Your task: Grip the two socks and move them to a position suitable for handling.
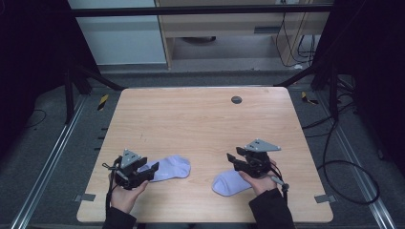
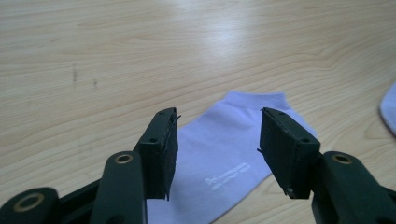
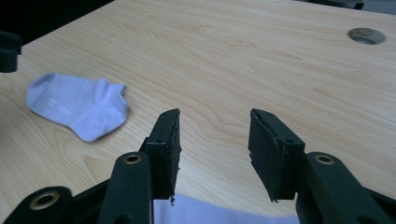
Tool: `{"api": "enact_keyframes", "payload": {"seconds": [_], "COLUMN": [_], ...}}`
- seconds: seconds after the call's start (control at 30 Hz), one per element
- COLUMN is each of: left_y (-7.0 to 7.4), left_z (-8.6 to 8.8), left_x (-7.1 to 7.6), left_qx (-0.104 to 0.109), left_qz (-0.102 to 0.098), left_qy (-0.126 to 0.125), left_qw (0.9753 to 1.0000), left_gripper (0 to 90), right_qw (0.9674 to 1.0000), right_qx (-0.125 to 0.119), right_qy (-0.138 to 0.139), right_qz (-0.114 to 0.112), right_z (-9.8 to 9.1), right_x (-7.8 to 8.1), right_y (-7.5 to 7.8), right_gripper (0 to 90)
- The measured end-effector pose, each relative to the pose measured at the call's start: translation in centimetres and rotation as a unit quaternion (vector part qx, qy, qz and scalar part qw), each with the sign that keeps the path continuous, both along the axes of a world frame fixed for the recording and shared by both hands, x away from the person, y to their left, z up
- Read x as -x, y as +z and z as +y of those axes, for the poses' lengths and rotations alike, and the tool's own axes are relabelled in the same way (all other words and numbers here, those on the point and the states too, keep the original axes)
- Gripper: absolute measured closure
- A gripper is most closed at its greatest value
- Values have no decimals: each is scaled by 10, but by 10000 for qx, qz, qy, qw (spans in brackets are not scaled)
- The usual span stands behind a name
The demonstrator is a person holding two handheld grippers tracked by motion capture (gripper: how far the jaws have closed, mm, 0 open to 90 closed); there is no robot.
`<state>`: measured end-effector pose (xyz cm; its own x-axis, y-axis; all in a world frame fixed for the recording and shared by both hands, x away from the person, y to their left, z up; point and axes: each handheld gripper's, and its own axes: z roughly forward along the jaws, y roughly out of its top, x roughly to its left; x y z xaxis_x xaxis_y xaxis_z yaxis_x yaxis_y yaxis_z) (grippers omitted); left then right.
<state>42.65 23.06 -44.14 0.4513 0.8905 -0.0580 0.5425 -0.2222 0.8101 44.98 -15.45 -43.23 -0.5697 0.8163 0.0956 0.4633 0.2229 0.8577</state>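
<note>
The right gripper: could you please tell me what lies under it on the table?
Under the open right gripper lies a pale lilac sock on the wooden table. The person's right hand covers the sock's far end, so that part cannot be seen.

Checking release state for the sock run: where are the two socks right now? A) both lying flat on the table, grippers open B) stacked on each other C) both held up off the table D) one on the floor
A: the left sock and the right sock lie apart on the table, and the left gripper and right gripper have jaws apart, pressing on nothing.
</note>
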Motion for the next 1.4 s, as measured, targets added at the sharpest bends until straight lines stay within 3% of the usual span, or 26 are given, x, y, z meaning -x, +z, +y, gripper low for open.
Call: {"api": "enact_keyframes", "payload": {"seconds": [0.13,0.57,0.83,1.07,1.4], "left_y": [0,-9,-15,-25,-42], "left_z": [-20,-72,-106,-142,-165], "left_x": [4,7,7,6,2], "left_qx": [-29,-119,-210,-298,-487], "left_qz": [-8,145,247,345,578], "left_qy": [-230,-820,-1182,-1458,-1651], "left_qw": [9997,9965,9925,9883,9834], "left_gripper": [458,501,537,566,628], "right_qw": [9999,9988,9982,9968,9954], "right_qx": [104,350,437,565,585], "right_qy": [-121,-328,-380,-422,-495], "right_qz": [-19,114,182,385,573], "right_z": [-25,-64,-75,-81,-86], "right_x": [9,23,25,23,19], "right_y": [-2,-18,-28,-43,-56], "right_gripper": [535,552,592,627,690]}}
